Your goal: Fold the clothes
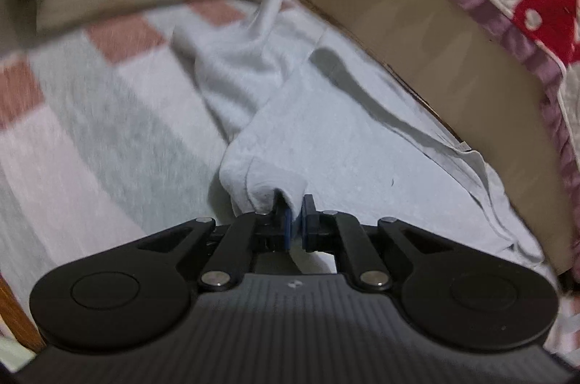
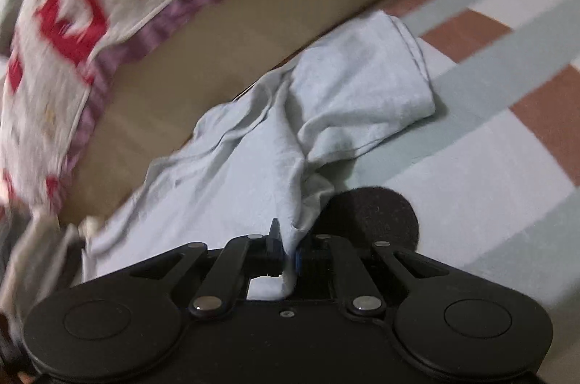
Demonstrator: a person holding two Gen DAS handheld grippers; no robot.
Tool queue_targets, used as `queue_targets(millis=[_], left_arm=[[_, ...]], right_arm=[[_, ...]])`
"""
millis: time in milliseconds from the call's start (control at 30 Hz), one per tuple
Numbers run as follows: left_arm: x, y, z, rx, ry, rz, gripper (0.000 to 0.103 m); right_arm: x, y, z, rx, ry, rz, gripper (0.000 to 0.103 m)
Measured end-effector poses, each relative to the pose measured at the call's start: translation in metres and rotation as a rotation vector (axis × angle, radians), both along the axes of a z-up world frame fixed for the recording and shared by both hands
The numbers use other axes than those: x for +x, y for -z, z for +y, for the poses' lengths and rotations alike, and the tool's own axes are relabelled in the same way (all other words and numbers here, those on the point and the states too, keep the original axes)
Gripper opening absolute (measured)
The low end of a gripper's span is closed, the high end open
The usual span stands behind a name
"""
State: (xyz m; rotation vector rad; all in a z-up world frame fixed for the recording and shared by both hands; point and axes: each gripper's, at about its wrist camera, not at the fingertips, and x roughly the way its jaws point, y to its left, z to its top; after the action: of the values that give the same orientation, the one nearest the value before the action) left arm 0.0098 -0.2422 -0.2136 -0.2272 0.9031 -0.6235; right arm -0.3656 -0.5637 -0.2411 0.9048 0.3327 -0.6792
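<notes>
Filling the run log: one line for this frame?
left gripper: shut on pale blue garment | right gripper: shut on pale blue garment | surface: checked bedsheet

Left gripper [image 1: 296, 213]: matte black body with a ribbed top plate carrying a small pale mark at its front edge. Two broad lobes, each with a raised round disc. Four black link bars on silver pivot pins. Short black fingers [image 1: 279, 221] faced with blue pads.

Right gripper [image 2: 288, 248]: same black build, with twin disc lobes, link bars and silver pins. Smooth top plate with one small screw at centre. Black fingers [image 2: 274, 246]; a blue pad shows on the right one.
</notes>
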Motion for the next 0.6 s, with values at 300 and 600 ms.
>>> queue_targets(millis=[300, 600], left_arm=[[0.007, 0.012, 0.007, -0.014, -0.022, 0.127, 0.023], [0.024, 0.021, -0.011, -0.106, -0.031, 0.093, 0.041]], right_arm=[[0.000, 0.002, -0.001, -0.001, 0.008, 0.019, 0.015], [0.009, 0.011, -0.017, 0.015, -0.004, -0.050, 0.017]])
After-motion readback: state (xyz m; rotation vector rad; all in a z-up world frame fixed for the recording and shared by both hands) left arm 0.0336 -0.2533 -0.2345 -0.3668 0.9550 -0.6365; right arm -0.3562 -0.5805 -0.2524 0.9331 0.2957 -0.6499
